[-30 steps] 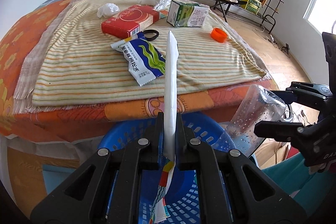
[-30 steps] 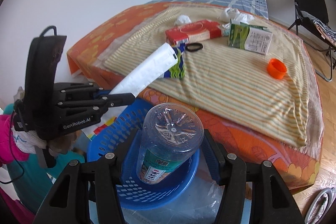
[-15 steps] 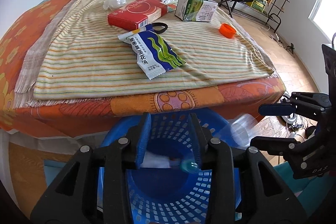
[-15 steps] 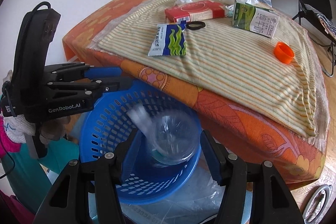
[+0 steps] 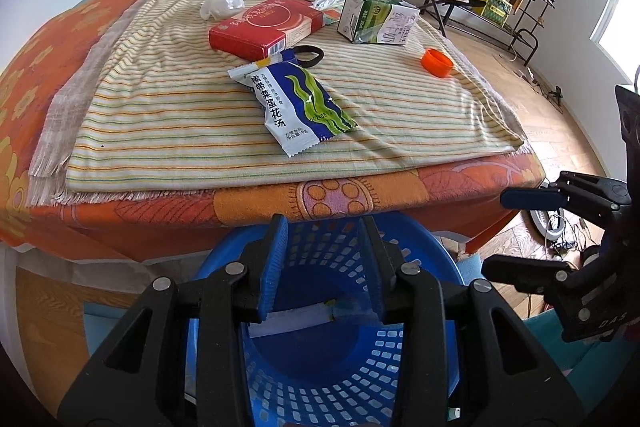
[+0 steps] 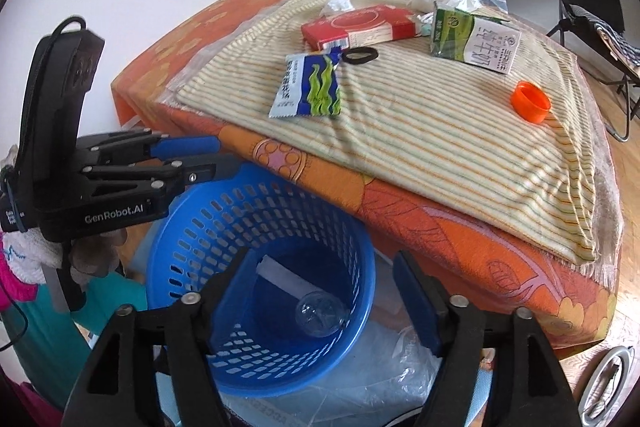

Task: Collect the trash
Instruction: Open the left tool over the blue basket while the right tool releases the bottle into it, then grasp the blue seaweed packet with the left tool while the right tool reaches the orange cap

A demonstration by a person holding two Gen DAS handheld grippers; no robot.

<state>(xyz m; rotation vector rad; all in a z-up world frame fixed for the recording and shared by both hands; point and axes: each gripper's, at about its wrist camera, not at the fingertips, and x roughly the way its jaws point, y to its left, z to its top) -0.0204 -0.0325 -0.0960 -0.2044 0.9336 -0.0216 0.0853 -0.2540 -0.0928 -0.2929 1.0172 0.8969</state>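
lying now in the blue basket (image 6: pixel 224 227), the clear bottle (image 6: pixel 320 313) and white wrapper (image 6: pixel 286 279) have left both grippers since a second ago. left gripper (image 5: pixel 322 259) and right gripper (image 6: pixel 320 291) hover over the rim, jaws apart, empty. the bottle's base faces up; the wrapper slants along the basket wall. the basket sits just beside the bed edge (image 6: pixel 400 183), where the seaweed soup packet (image 5: pixel 294 101) lies lengthwise toward the basket.
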